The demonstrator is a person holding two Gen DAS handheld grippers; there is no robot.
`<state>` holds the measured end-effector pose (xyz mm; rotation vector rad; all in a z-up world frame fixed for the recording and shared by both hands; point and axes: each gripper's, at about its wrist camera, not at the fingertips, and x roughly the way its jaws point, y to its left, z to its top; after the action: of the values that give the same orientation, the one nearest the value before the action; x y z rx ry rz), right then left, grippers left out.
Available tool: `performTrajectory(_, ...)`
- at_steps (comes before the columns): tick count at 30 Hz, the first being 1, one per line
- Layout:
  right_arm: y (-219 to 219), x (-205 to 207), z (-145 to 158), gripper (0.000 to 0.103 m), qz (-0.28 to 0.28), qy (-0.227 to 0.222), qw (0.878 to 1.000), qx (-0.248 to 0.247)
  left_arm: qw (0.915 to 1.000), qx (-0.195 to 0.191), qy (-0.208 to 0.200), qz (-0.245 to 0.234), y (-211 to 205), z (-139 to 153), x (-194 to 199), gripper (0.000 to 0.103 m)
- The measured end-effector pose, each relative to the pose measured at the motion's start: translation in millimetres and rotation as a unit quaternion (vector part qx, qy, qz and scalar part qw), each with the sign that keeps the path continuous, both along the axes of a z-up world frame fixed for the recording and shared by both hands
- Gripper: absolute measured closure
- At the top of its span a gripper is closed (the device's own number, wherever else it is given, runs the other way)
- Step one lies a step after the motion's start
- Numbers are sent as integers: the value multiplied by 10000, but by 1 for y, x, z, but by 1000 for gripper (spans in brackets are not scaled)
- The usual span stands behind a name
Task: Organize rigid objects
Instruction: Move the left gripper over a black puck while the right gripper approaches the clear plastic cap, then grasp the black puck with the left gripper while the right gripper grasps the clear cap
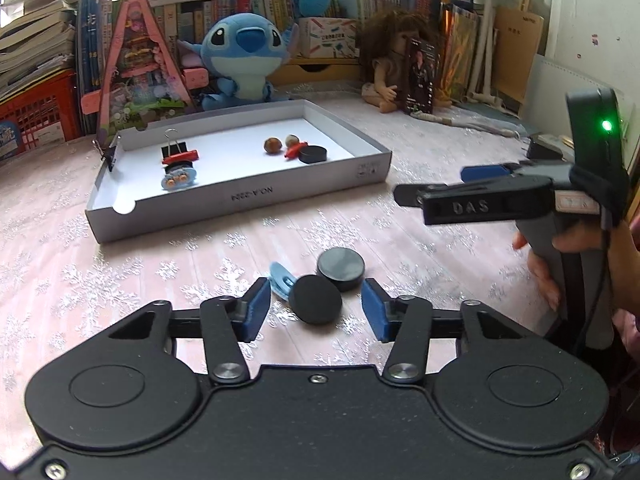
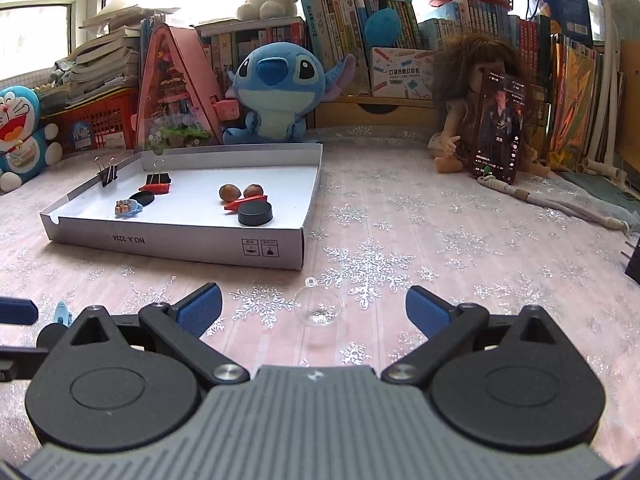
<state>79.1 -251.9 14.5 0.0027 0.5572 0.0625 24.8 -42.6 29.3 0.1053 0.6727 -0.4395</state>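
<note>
Black left claw [image 1: 316, 308], blue pads [image 1: 256, 308], silver screws, grey-ribbed right claw [image 2: 314, 312]

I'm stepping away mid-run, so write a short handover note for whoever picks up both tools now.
Left tool: open, pads either side of the near black puck, not pressing on it.
Right tool: open, with a clear plastic ball on the cloth between its fingers.
Done: the white tray already holds binder clips, two nuts, red pieces and pucks.
Left: near puck, second puck, blue clip, clear ball.
</note>
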Motion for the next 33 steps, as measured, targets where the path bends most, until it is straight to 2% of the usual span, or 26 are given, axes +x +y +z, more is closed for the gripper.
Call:
performTrajectory(6,-1,10,-2,7,-13,116,9999,58,9999,104,-18,-76,-8,-5,-1,60)
performTrajectory(14,-1,11,-8,22,-26,198,9998,70,9999,118,59,-9,-8,-12,5,71)
performTrajectory(18,-2,11,-8,28,-31,221,9997,116,9999,123,32,44,-7,-12,6,73)
performTrajectory(21,-3,11,-8,37,-32,221,9996,147,9999,137,9,64,-8,-12,6,73)
performTrajectory(26,-3,7,-9,68,-36,191,9996,210,9998,132,-72,88,-7,-9,4,73)
performTrajectory(33,2,0,-6,69,133,85,9996,228,9997,94,-154,169,-2,-3,4,73)
